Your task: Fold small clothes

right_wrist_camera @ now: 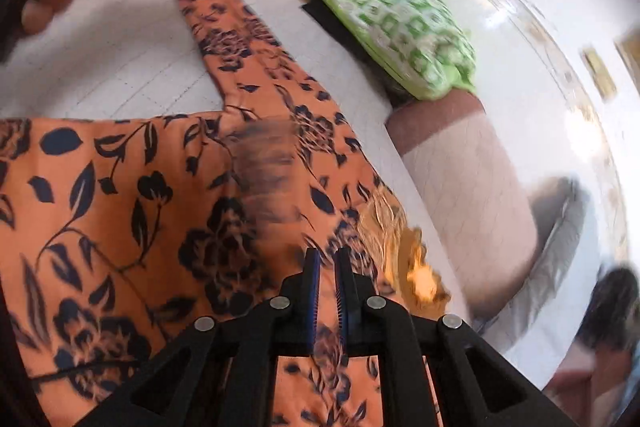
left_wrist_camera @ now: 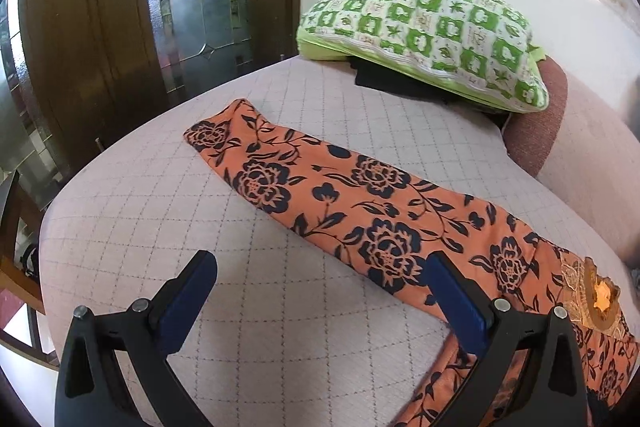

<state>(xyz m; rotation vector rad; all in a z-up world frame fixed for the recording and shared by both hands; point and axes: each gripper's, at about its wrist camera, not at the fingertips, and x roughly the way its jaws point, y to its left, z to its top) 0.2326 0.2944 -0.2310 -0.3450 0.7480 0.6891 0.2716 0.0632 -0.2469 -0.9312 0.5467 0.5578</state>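
Orange garment [right_wrist_camera: 160, 187] pinched in right tool [right_wrist_camera: 327, 259] (blurred).

Bright daylight; left view sharp, right view motion-blurred, glare on the wall [right_wrist_camera: 540, 39], fisheye-bent edges.

Right gripper [right_wrist_camera: 328, 263] jaws nearly closed, pinching orange floral garment [right_wrist_camera: 120, 195].

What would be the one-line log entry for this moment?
left claw: open, over bed | right claw: shut on orange floral garment | sleeve: flat
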